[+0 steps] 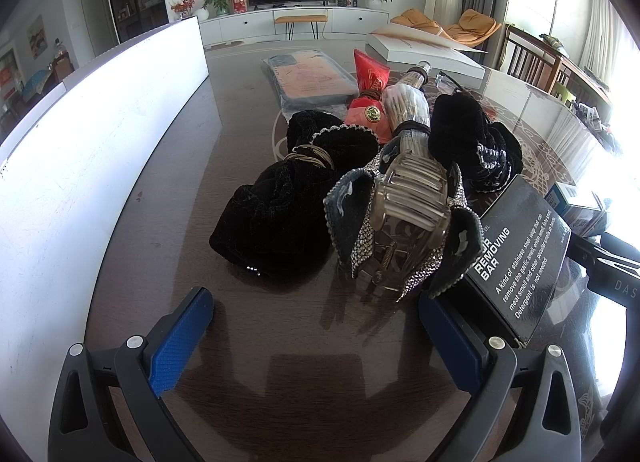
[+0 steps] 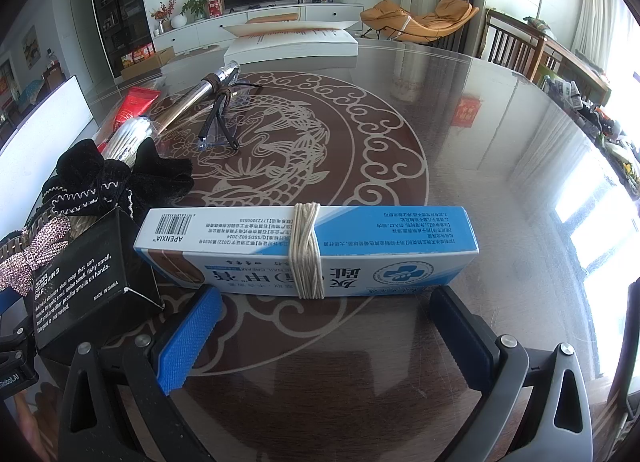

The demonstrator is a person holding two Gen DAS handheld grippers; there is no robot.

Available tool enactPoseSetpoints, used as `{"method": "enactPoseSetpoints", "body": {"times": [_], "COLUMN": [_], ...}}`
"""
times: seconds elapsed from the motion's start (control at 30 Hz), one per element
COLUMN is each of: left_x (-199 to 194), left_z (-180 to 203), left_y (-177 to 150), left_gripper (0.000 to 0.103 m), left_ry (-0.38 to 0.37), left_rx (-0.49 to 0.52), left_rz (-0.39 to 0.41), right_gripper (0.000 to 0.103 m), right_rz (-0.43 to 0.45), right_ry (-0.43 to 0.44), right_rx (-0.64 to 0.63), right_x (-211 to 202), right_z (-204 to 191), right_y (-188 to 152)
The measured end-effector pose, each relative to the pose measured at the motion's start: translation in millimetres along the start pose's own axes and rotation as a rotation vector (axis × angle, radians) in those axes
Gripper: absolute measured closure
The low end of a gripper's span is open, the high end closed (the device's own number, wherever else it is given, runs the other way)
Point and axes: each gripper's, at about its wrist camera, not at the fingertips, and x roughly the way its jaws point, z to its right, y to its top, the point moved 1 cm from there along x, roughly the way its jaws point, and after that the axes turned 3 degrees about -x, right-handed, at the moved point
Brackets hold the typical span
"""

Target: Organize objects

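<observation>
A: How do the two grippers stand?

B: The left gripper (image 1: pixel 316 336) hovers low over the dark table (image 1: pixel 240 110) with its blue pads spread wide and nothing between them. The right gripper (image 2: pixel 324 332) is likewise released, its fingers parted and empty.

A: And what lies in front of the left one?

B: A clear hair claw clip (image 1: pixel 408 214) trimmed with rhinestone bows sits just ahead of the fingertips. A black velvet scrunchie (image 1: pixel 268 218) lies to its left, touching it. A black odor removing bar box (image 1: pixel 520 258) leans against the clip's right side, by the right pad.

A: Farther back?

B: A bundle of cotton swabs (image 1: pixel 406 110), a red packet (image 1: pixel 370 74), a flat plastic-wrapped package (image 1: pixel 308 78) and a white box (image 1: pixel 424 50) near the far edge.

A: What does the right gripper face?

B: A blue and white nail cream box (image 2: pixel 308 246), wrapped with cord (image 2: pixel 306 250), lies crosswise just beyond the fingertips. Behind it, a pair of glasses (image 2: pixel 222 122) rests on the table's glass top.
</observation>
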Motion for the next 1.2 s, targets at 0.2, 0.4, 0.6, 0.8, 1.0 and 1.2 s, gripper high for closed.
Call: {"method": "enactPoseSetpoints", "body": {"times": [0.2,0.4,0.6,0.8,1.0,1.2], "left_x": [0,0,0,0,-27,-65], "left_z": [0,0,0,0,-25,0], "left_y": [0,0,0,0,-23,10], "left_gripper": [0.000,0.000,0.000,0.000,0.000,0.000], "left_ry": [0.000,0.000,0.000,-0.004,-0.010,-0.013], "left_rx": [0.000,0.000,0.000,0.005,-0.064,0.095], "left_rz": [0.000,0.000,0.000,-0.002,-0.024,0.126], "right_gripper": [0.000,0.000,0.000,0.000,0.000,0.000], "right_rz": [0.000,0.000,0.000,0.000,0.000,0.000], "right_ry": [0.000,0.000,0.000,0.000,0.000,0.000], "right_rx": [0.000,0.000,0.000,0.000,0.000,0.000], "right_x": [0,0,0,0,0,0], "right_z": [0,0,0,0,0,0], "right_y": [0,0,0,0,0,0]}}
